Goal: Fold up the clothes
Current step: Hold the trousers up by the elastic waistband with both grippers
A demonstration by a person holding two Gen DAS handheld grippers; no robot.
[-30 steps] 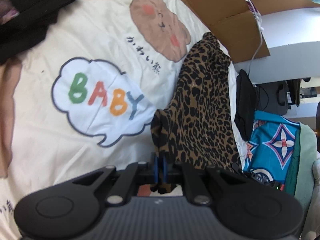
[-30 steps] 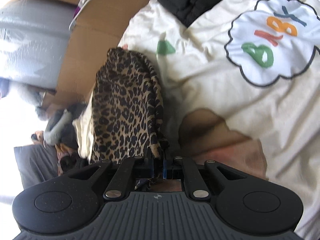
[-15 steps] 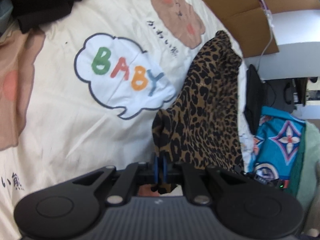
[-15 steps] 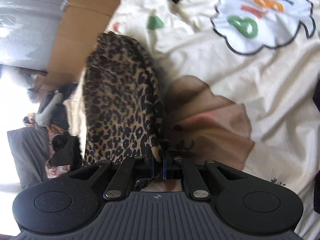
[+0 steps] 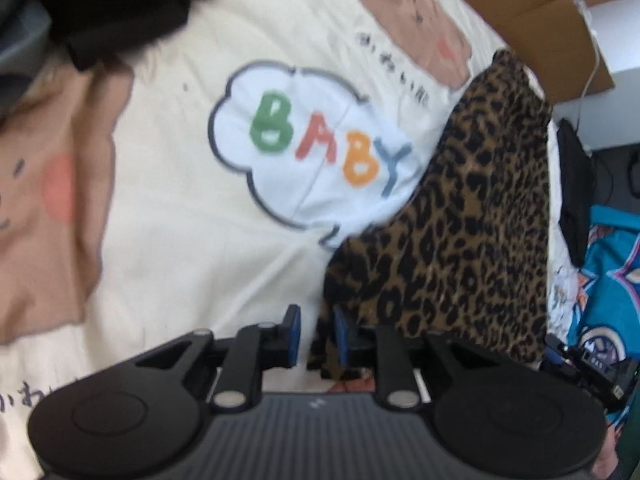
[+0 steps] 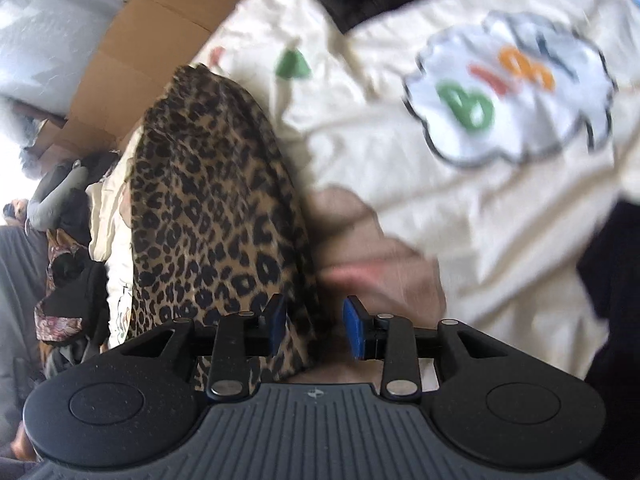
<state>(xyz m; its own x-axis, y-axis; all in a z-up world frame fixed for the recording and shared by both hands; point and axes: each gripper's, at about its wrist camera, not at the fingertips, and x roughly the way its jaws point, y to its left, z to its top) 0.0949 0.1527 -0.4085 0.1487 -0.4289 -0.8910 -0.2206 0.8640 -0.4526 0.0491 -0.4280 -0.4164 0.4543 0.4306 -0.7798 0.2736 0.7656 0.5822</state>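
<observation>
stage: fold laid, more folds likely left | leopard-print garment (image 5: 472, 216) on bed (image 5: 192, 216), right side by its edge | left gripper (image 5: 316, 334) released | right gripper (image 6: 314, 326) released, cloth between jaws

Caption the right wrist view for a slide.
Right tool open beside leopard-print garment lying on cartoon bedspread.

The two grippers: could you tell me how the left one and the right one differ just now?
The left gripper shows a narrower gap than the right gripper. The leopard-print garment has an edge between the left gripper's pads, whereas it lies beside and under the right gripper's left pad, with the gap mostly over the cream bedspread. Both are open, with blue pads.
</observation>
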